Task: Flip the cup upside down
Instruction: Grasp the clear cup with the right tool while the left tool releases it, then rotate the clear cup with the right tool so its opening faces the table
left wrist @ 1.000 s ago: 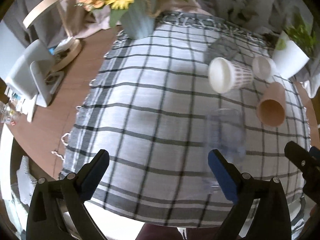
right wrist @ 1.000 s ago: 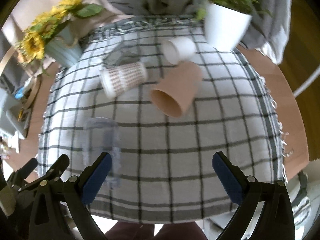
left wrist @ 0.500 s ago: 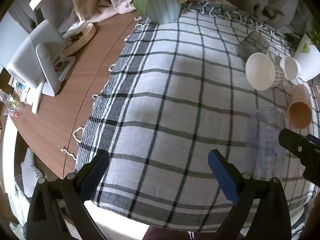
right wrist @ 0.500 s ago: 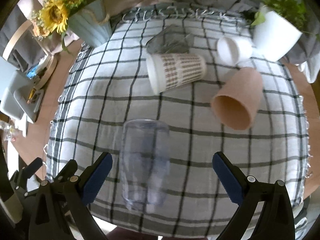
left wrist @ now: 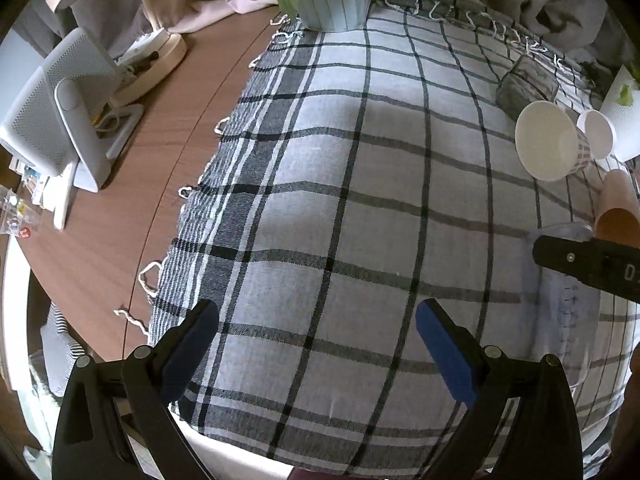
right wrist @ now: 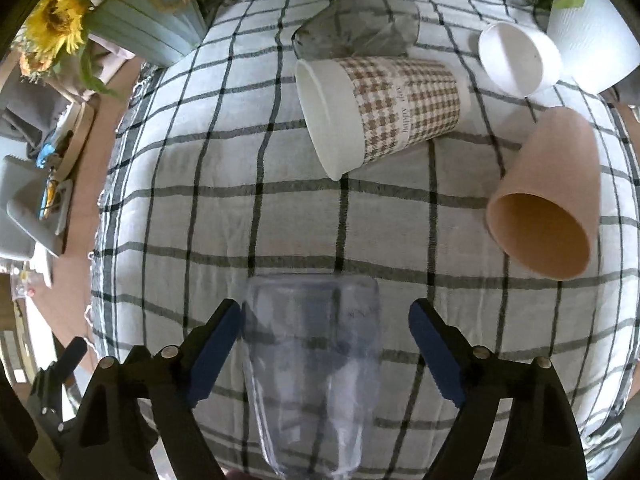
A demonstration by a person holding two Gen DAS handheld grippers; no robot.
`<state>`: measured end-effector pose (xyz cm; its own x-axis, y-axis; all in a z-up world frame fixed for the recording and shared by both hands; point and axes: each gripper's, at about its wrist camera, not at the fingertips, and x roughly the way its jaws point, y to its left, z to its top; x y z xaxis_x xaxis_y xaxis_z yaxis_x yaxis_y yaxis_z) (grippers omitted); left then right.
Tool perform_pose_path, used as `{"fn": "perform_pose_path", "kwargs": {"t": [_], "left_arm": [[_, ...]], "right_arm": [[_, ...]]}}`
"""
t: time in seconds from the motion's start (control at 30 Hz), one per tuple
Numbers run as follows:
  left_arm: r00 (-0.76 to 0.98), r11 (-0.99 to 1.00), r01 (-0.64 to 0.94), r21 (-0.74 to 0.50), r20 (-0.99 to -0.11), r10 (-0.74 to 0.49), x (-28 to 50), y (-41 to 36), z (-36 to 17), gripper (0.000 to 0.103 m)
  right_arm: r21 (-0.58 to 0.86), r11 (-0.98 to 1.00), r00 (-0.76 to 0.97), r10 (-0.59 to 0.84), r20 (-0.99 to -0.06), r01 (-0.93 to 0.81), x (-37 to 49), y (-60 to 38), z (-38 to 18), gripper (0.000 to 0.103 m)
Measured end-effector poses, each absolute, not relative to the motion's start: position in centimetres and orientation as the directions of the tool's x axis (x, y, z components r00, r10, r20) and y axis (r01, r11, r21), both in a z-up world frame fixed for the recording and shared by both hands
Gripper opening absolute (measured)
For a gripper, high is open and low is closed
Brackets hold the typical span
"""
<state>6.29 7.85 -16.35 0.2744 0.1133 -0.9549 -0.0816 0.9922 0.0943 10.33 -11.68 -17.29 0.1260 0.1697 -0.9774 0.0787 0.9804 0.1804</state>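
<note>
A clear plastic cup (right wrist: 316,364) lies on its side on the checked cloth (right wrist: 280,216), its mouth toward the far side. My right gripper (right wrist: 324,344) is open and straddles it; the left pad is close to the cup, the right pad stands apart. The cup also shows faintly in the left wrist view (left wrist: 568,312), partly hidden by the right gripper's finger. My left gripper (left wrist: 316,344) is open and empty over bare cloth to the cup's left.
A patterned paper cup (right wrist: 380,112), a tan cup (right wrist: 548,204), a small white cup (right wrist: 516,60) and a grey glass (right wrist: 356,28) lie beyond. A flower vase (right wrist: 148,12) and a white plant pot (right wrist: 592,28) stand at the back. A fan (left wrist: 60,116) stands on the wooden table.
My right gripper has moved forward and left, so the clear cup now lies between its fingers. My left gripper has swung left, away from the cup.
</note>
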Motion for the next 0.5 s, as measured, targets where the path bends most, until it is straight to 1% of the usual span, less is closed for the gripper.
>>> {"fn": "perform_pose_path", "kwargs": {"t": [0.17, 0.33, 0.43, 0.5], "left_arm": [[0.274, 0.993, -0.085, 0.080, -0.956, 0.101, 6.6, 8.1, -16.4, 0.101], [0.280, 0.994, -0.083, 0.065, -0.956, 0.086, 6.7, 8.3, -16.3, 0.101], [0.290, 0.996, -0.073, 0.060, -0.954, 0.079, 6.6, 8.2, -16.0, 0.101], [0.298, 0.997, -0.067, 0.048, -0.952, 0.066, 6.6, 8.1, -15.7, 0.101]], "right_arm": [[0.211, 0.973, 0.083, 0.204, -0.975, 0.089, 11.0, -11.4, -18.3, 0.072], [0.214, 0.973, 0.086, 0.206, -0.975, 0.090, 10.9, -11.3, -18.3, 0.072], [0.215, 0.973, 0.107, 0.205, -0.973, 0.090, 10.4, -11.6, -17.3, 0.072], [0.214, 0.973, 0.150, 0.200, -0.968, 0.090, 10.0, -11.8, -16.0, 0.072]]}}
